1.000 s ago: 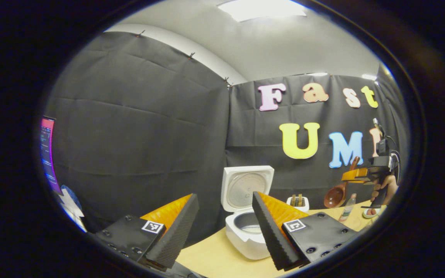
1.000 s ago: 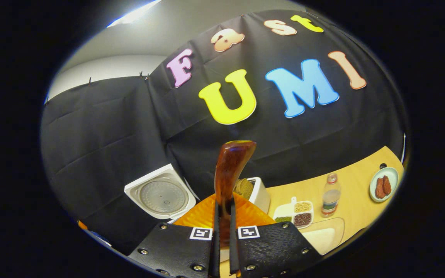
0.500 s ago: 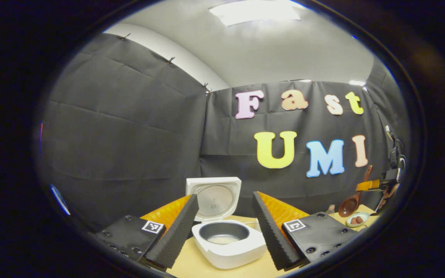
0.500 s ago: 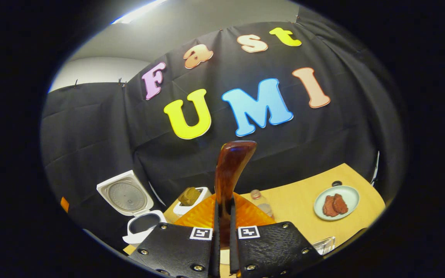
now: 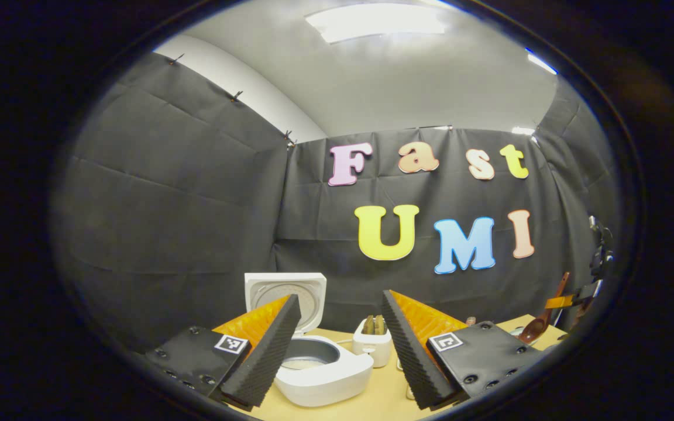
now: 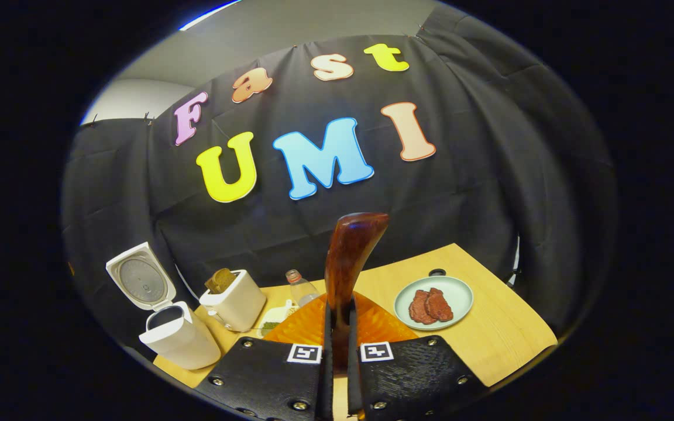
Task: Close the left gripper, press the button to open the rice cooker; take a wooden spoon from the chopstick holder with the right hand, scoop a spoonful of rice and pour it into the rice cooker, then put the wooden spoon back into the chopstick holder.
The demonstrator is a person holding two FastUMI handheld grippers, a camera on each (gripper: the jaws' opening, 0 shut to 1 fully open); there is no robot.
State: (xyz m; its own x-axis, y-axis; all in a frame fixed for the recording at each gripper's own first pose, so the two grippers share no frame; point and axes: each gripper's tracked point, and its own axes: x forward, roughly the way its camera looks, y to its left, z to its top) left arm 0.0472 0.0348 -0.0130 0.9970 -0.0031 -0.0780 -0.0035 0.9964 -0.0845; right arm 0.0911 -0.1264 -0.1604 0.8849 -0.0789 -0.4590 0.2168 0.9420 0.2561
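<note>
The left tongs [image 5: 340, 339] stand open with nothing between their fingers, held just above the wooden surface [image 5: 372, 403]. Between and behind the fingers sits the white rice cooker [image 5: 319, 371] with its lid [image 5: 284, 292] swung up, the grey inner pot exposed. Just beside it on the right stands the white chopstick holder [image 5: 375, 348], with utensil tops poking out of it.

The right tongs [image 6: 337, 327] are closed on the handle of the wooden spoon [image 6: 348, 257], both fingers pressing it, and the spoon rises upright and curves at the top. In the left gripper view the same spoon [image 5: 539, 327] hangs bowl-down at the far right edge, above the surface and well apart from the cooker.

In the right gripper view, the open rice cooker [image 6: 176, 342] sits at the left of the surface [image 6: 501, 333], with the chopstick holder [image 6: 234, 304] beside it, then a small bottle [image 6: 301, 286] and a divided dish of grains [image 6: 272, 318], partly hidden. To the right lies a pale plate [image 6: 460, 292] with two pieces of meat [image 6: 429, 305].
</note>
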